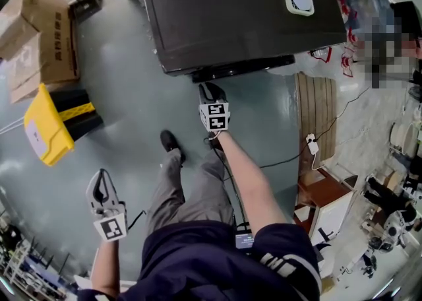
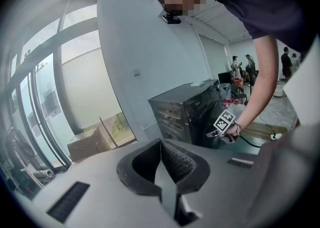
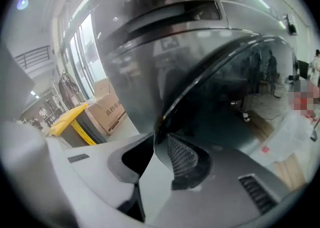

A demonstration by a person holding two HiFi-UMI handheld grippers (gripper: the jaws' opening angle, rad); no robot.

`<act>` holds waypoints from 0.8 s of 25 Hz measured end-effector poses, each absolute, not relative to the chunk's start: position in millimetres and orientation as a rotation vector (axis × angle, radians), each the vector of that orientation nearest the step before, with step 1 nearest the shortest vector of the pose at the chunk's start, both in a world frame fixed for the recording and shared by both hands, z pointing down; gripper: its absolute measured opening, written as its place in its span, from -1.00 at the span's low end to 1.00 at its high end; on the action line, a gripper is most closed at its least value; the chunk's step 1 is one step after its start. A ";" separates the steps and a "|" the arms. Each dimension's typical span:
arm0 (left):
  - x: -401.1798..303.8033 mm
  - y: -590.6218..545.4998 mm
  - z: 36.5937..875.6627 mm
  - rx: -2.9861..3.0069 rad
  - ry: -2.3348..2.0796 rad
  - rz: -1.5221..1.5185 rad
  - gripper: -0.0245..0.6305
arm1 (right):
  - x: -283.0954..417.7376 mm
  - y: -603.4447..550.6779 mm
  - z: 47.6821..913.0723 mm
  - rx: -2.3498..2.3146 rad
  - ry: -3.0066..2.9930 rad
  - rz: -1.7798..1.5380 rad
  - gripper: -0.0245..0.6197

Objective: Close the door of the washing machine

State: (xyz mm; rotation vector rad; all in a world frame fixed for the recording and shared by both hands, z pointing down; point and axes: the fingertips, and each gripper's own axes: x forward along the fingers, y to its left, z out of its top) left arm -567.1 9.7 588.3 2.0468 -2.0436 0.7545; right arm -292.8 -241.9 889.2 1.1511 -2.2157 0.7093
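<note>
The dark washing machine (image 1: 224,9) stands at the top of the head view, its round glass door (image 1: 244,67) sticking out a little from the front. My right gripper (image 1: 210,92) is at the door's left edge. In the right gripper view the door's dark rim (image 3: 172,104) runs straight into the gripper's tips (image 3: 159,134), and the jaws pinch it. The tinted glass (image 3: 235,92) fills the right side. My left gripper (image 1: 100,187) hangs low at the left, far from the machine, jaws together and empty (image 2: 161,144). It looks at the machine (image 2: 190,112) from a distance.
Cardboard boxes (image 1: 39,35) and a yellow-lidded bin (image 1: 46,128) stand on the grey floor at the left. A wooden pallet (image 1: 315,118) and a white power strip (image 1: 312,143) with its cable lie to the right of the machine. People stand in the far background (image 2: 250,64).
</note>
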 end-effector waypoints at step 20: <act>-529.8 -15.2 527.4 2.158 -2.126 0.590 -0.85 | -272.4 -221.1 742.7 1.145 -2.428 0.412 -0.80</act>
